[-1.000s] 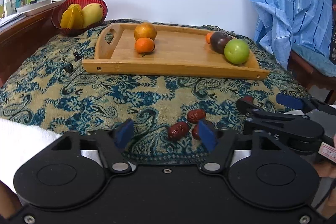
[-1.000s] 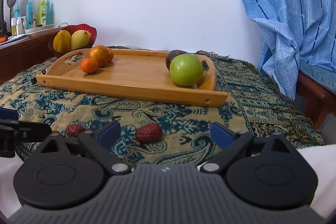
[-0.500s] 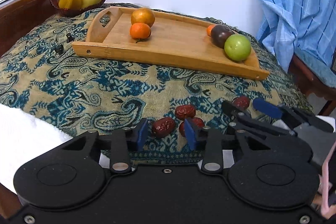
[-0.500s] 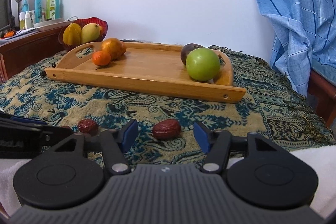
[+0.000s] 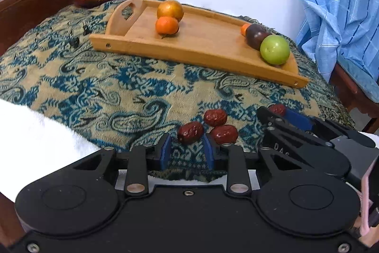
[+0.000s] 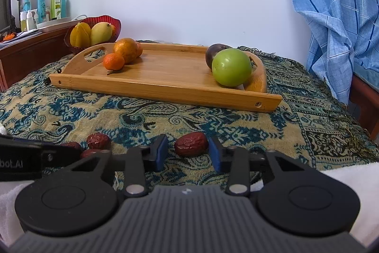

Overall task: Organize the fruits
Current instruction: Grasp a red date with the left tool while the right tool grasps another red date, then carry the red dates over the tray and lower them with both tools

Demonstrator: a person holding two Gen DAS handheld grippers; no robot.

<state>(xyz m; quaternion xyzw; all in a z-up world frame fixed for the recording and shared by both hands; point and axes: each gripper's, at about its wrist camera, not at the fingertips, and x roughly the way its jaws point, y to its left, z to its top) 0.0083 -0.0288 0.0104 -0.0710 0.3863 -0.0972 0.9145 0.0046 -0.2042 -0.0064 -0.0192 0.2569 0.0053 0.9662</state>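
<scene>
Four red dates lie near the tablecloth's [image 5: 99,91] front edge: left gripper [image 5: 186,148] narrowly brackets one [image 5: 190,132], right gripper [image 6: 188,152] another [image 6: 191,146], lying crosswise; neither visibly clamped.

Few markings can be read. In the right wrist view, the white letters "bot.AI" are seen on the side of the black left gripper body [image 6: 21,164] at the near left edge; the start of the word is cut off by the frame. In the left wrist view, the raised letters "DAS" are made out on the black right gripper body [image 5: 281,151] at the near right. Labels are carried by the green and blue plastic bottles [image 6: 55,5] on the far left shelf, but their print is too small to be read.
</scene>
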